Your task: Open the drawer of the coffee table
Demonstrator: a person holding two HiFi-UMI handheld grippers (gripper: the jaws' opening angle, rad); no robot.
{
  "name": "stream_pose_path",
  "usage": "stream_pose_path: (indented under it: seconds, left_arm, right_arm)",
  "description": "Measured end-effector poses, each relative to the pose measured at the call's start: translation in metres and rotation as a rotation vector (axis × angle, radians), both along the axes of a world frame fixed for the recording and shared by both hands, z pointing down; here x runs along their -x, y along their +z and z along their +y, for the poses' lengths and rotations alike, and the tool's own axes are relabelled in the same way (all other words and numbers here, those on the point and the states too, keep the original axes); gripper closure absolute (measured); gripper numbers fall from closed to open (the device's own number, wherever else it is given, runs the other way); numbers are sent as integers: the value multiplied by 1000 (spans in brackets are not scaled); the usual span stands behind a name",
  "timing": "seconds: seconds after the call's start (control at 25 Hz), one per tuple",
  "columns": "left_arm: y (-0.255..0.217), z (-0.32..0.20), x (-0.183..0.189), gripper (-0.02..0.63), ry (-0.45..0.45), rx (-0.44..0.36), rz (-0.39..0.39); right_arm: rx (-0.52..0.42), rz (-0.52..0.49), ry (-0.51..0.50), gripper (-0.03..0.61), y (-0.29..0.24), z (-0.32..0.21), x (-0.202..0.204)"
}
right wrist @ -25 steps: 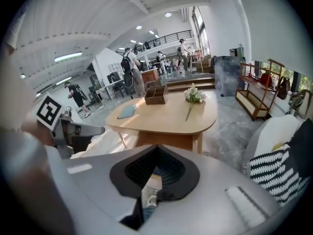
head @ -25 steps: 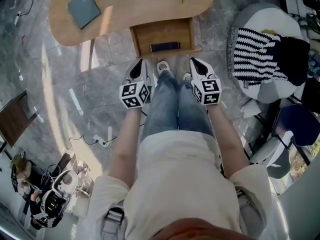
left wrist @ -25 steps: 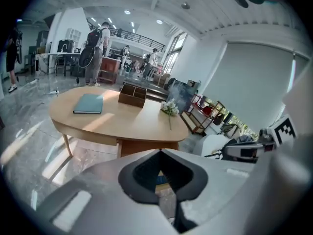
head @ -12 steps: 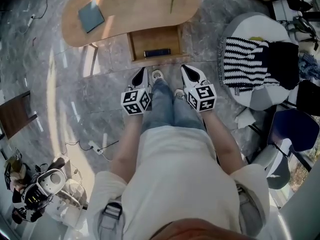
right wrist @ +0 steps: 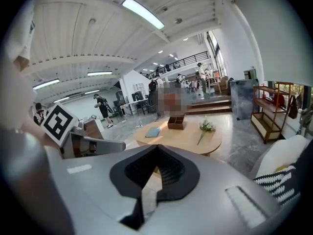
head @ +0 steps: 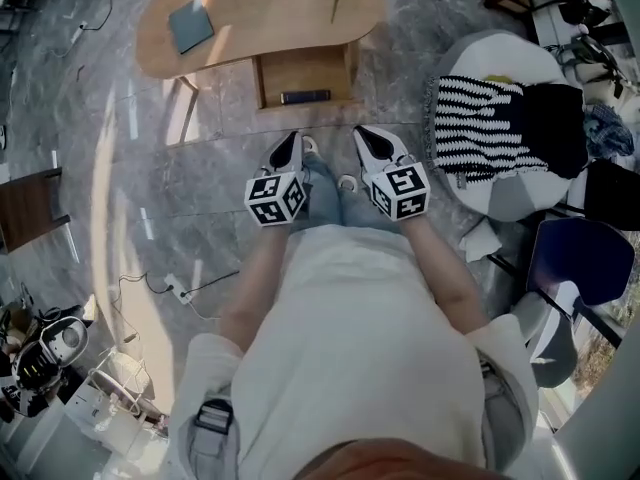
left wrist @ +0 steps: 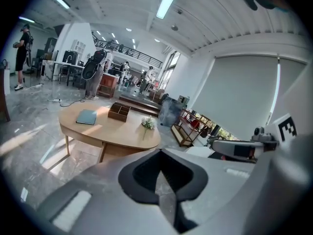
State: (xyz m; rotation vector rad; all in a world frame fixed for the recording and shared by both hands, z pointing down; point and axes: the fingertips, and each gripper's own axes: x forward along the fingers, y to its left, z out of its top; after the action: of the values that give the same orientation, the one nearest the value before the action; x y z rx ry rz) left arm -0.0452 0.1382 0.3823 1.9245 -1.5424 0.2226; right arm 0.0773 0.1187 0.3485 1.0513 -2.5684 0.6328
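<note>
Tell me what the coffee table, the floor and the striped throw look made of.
The coffee table looks like light wood or veneer, matt warm tan. The floor seems polished stone or stone-look tile: grey veining, glossy light streaks. The striped throw is probably knitted yarn: soft black-and-white ribs, fringed edge.

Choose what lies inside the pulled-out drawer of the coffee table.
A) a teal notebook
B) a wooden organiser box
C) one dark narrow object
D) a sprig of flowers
C: in the head view the drawer of the coffee table holds only one dark narrow object, while the teal notebook and the flower sprig lie on the tabletop.
</note>
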Motion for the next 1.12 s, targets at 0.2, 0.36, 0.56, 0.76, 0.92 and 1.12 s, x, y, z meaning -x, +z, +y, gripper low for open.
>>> stream_pose_path:
  seconds: [0.2,0.36,0.56,0.76,0.92,1.12]
  left_arm:
    - [-20,25,-19,615,21,-20,-2]
    - [-30,38,-24,615,14,-34,4]
    - [-44,49,-27,615,24,-50,10]
    - [-57,49,-29,615,38,-81,8]
    - [-61,44,-29,615,48,-94,-2]
    - [-64,37,-28,615,56,-98,-17]
  right_arm:
    - [-4,-52,-12,577,-22,20,-6]
    - [-41,-41,-41,577,-33,31,-9]
    - [-69,-37,-60,577,-46,40,-12]
    - [-103,-54,-71,578,-59,37,-11]
    - [-107,-64,-72,578,-61,34,-7]
    - [-134,-54,-72,578,-64,30,-3]
